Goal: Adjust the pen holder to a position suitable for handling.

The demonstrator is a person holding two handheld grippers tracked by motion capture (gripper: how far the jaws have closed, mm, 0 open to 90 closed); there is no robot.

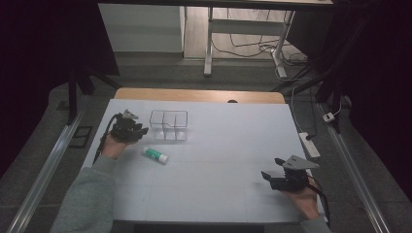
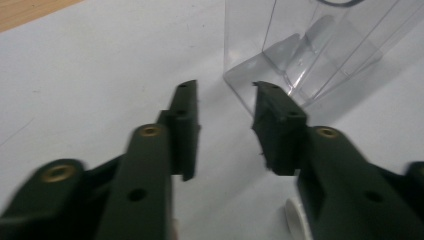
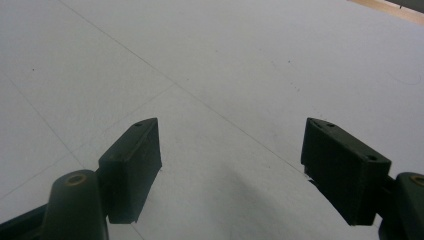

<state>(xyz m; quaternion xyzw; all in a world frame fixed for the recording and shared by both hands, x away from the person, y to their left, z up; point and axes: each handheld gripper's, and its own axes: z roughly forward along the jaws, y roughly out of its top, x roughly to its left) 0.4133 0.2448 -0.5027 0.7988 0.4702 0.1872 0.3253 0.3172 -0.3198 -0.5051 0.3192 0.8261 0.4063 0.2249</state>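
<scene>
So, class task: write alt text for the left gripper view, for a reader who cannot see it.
Two black jaws of the left gripper stand open over a white table, pointing at the near corner of a clear plastic box with dividers inside, not touching it.

Box cut off by the top and right edges in left gripper view. White cap at the bottom edge mostly hidden behind a jaw. Glue stick label too small to read in high view.
</scene>
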